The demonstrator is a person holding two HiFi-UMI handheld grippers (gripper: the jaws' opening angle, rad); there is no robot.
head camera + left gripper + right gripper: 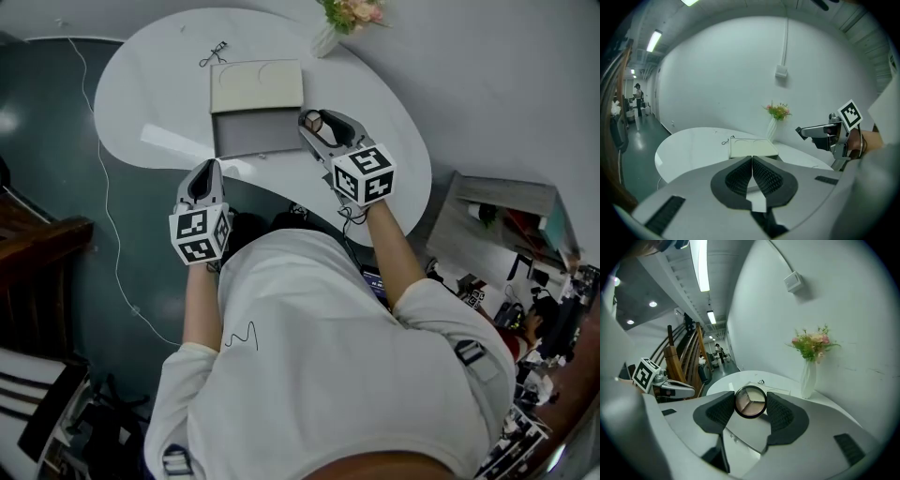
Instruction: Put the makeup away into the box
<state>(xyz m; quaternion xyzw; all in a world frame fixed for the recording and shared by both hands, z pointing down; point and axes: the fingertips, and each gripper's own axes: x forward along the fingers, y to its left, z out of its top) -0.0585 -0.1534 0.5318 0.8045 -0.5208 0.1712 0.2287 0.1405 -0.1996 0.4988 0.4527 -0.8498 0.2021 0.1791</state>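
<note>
A round eyeshadow compact [750,402] with three tan shades sits clamped between the pads of my right gripper [750,404]. In the head view that gripper [314,122] hovers over the right edge of the open grey box [251,136], whose cream lid [256,86] lies flat behind it. The compact [314,121] shows at its tip. My left gripper [205,172] hangs near the table's front edge, left of the box, its pads pressed together with nothing between them [752,161]. The box [752,148] lies ahead of it.
A white vase of flowers [330,36] stands at the back right of the white table [150,94], also seen as the vase [808,378]. A small black wire item [214,53] lies behind the lid. A cable [105,197] trails over the dark floor on the left.
</note>
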